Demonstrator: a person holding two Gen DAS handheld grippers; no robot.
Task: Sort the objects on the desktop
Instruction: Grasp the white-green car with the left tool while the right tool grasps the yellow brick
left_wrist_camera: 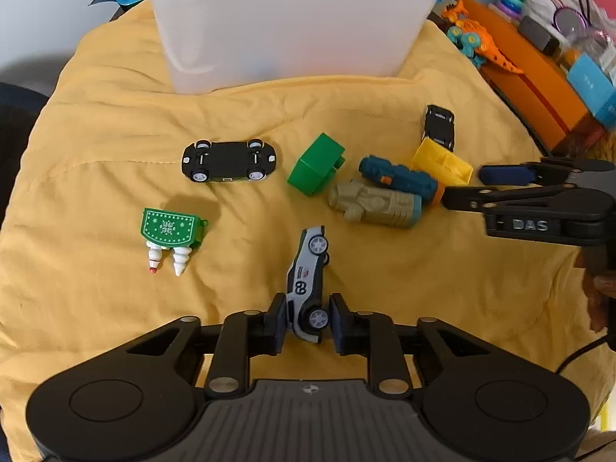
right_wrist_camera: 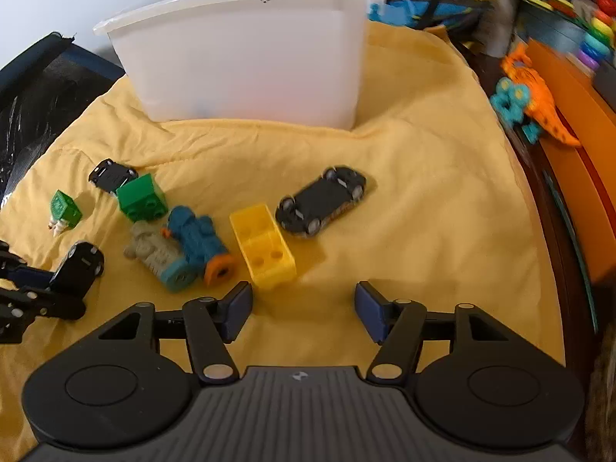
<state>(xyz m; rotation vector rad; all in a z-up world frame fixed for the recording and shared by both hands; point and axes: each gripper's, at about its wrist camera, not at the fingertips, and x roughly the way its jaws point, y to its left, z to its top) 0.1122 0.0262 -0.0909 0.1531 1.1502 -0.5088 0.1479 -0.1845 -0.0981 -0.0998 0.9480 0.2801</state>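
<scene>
**Readable marks: two only**

Look at the silver toy car at 6 o'clock in your left wrist view: its side carries the number "69". At 3 o'clock, the black body of your right gripper shows raised letters "DAS". The small logo above the number on the car is too small to read.

Soft, even light falls on the yellow cloth, and small shadows gather under the toys just ahead of each hand-held gripper. Fisheye bending curves both views' edges (corners go dark). The orange dinosaur, far right, is motion-blurred.
</scene>
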